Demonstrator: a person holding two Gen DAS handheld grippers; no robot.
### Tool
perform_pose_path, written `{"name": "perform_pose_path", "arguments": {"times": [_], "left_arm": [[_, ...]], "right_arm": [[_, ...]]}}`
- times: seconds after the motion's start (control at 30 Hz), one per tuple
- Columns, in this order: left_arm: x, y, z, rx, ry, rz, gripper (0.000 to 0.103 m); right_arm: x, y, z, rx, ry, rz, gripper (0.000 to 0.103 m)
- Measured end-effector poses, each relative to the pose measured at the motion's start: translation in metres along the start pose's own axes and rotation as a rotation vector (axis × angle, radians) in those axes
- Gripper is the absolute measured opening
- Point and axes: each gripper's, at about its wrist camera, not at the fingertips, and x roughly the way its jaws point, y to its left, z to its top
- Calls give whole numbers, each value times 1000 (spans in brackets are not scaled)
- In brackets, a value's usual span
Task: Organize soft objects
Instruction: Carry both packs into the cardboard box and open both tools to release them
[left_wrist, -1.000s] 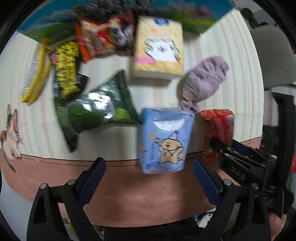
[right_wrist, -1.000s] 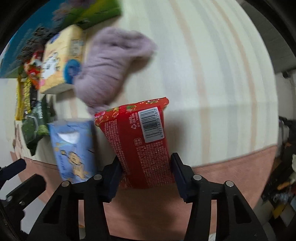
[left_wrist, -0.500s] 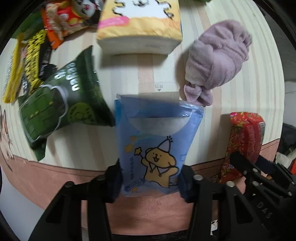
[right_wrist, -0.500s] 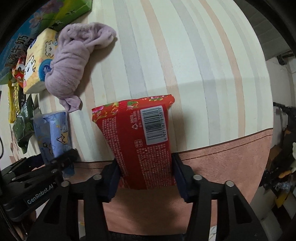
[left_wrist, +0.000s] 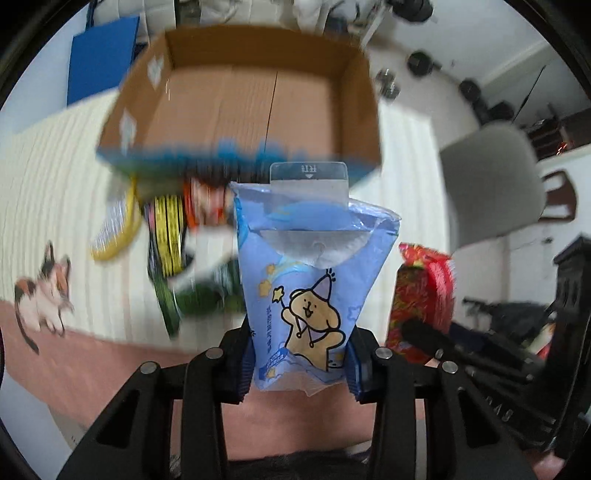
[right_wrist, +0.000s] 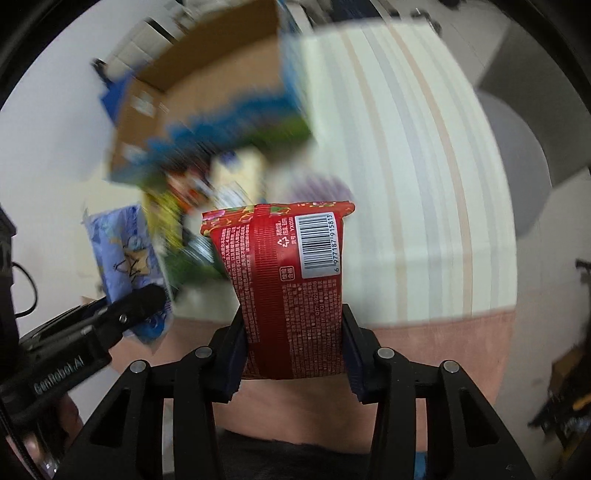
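My left gripper (left_wrist: 300, 363) is shut on a blue tissue pack with a bear print (left_wrist: 310, 280) and holds it upright, lifted off the table. My right gripper (right_wrist: 293, 350) is shut on a red tissue pack with a barcode (right_wrist: 288, 291), also lifted. The red pack shows in the left wrist view (left_wrist: 421, 291) to the right; the blue pack shows in the right wrist view (right_wrist: 122, 258) to the left. An open cardboard box (left_wrist: 258, 96) stands at the back of the table and is seen blurred in the right wrist view (right_wrist: 207, 99).
Blurred snack packets, yellow-black (left_wrist: 168, 232), orange (left_wrist: 203, 203) and green (left_wrist: 203, 291), lie on the striped tablecloth (left_wrist: 55, 177) before the box. A purple cloth (right_wrist: 317, 188) lies behind the red pack. A grey chair (left_wrist: 495, 181) stands to the right.
Both grippers have lifted their packs off the table and tilted up, so the cardboard box has come into view. The left gripper closed on the blue pack within the last second.
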Motion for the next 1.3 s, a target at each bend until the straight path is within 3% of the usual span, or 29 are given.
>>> {"name": "perform_pose_path", "arguments": {"times": [0.13, 0.23, 0.4, 0.5, 0.7, 0.97, 1.07, 1.13, 1.17, 1.23, 1.3], "left_arm": [[-15, 10, 79, -2, -62, 4, 37], [-2, 30, 141, -24, -39, -11, 37], [38, 38, 228, -26, 37, -9, 37], [73, 42, 260, -36, 104, -30, 37], [119, 44, 298, -28, 231, -56, 37], [148, 35, 310, -8, 300, -64, 40], [148, 36, 309, 8, 293, -21, 45], [145, 35, 308, 25, 300, -19, 64], [143, 37, 308, 28, 291, -7, 67], [134, 40, 304, 43, 262, 15, 77], [123, 41, 297, 62, 243, 35, 86]], "right_arm": [[-55, 57, 60, -21, -76, 48, 47], [-64, 77, 104, -29, -127, 37, 47], [-25, 105, 176, -18, -137, -25, 47], [23, 122, 216, -22, -121, -71, 47], [101, 142, 298, -7, -55, -141, 47], [141, 137, 327, -13, -10, -199, 47], [154, 145, 333, -33, -4, -221, 48], [156, 146, 336, -47, 4, -234, 52], [152, 147, 328, -44, 8, -231, 64], [149, 148, 327, -36, 6, -222, 75], [142, 150, 322, -39, 6, -217, 76]]}}
